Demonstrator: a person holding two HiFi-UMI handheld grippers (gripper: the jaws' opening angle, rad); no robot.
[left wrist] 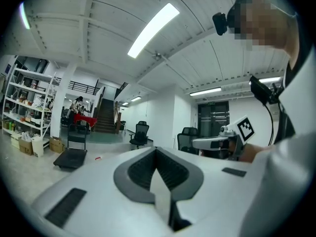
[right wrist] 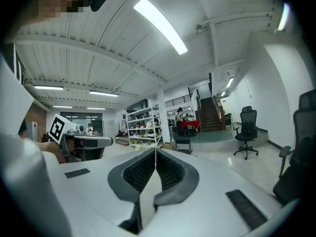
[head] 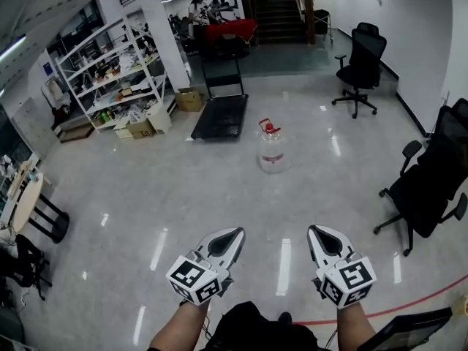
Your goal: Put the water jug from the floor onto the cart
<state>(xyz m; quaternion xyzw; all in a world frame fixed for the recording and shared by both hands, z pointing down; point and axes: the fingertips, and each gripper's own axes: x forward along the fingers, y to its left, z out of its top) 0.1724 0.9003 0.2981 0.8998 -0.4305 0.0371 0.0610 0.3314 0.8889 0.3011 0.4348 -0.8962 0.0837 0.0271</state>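
The water jug [head: 272, 149], clear with a red cap and handle, stands upright on the shiny floor well ahead of me. Just behind it to the left lies the black flat cart [head: 219, 115], its upright push handle [head: 223, 70] at the far end. My left gripper [head: 236, 234] and right gripper [head: 314, 231] are side by side low in the head view, both shut and empty, far short of the jug. In the left gripper view the jaws [left wrist: 156, 150] meet with nothing between them, and the cart [left wrist: 69, 158] shows at the left. The right gripper [right wrist: 155, 152] is shut too.
Black office chairs stand at the right [head: 428, 181] and back right [head: 360, 68]. White shelves [head: 110, 75] and cardboard boxes [head: 189, 99] line the left. A stool [head: 50, 218] and desk sit at the near left. A red line [head: 409, 302] crosses the floor at the lower right.
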